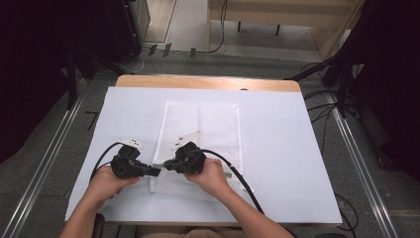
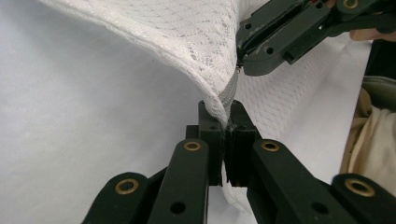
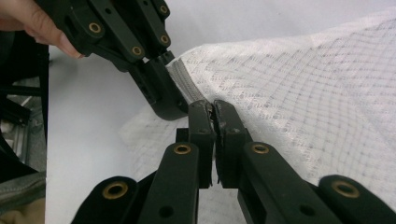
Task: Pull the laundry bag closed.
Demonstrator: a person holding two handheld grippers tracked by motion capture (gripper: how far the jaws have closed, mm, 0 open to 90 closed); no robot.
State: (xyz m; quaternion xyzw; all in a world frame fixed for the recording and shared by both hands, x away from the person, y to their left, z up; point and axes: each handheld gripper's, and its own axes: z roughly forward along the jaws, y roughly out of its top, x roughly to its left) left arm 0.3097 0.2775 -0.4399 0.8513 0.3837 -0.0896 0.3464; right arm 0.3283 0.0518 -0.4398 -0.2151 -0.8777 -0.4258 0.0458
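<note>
A white mesh bag (image 1: 208,124) lies flat on the white-covered table (image 1: 277,148), its near left corner lifted. My left gripper (image 2: 226,114) is shut on that corner, pinching the mesh right at the grey zipper (image 2: 229,95). My right gripper (image 3: 213,106) is shut on the zipper edge (image 3: 183,80) a little further along, and a small metal bit shows at its tip. In the high view the left gripper (image 1: 156,172) and right gripper (image 1: 167,165) meet tip to tip at the bag's left edge. In each gripper view I see the other gripper (image 2: 242,58) (image 3: 170,108) close by.
The white sheet stretches wide to both sides of the bag, with a strip of wooden tabletop (image 1: 208,82) at the far edge. Black stands and cables (image 1: 341,79) sit on the floor around the table. A beige sleeve (image 2: 369,140) is near the front edge.
</note>
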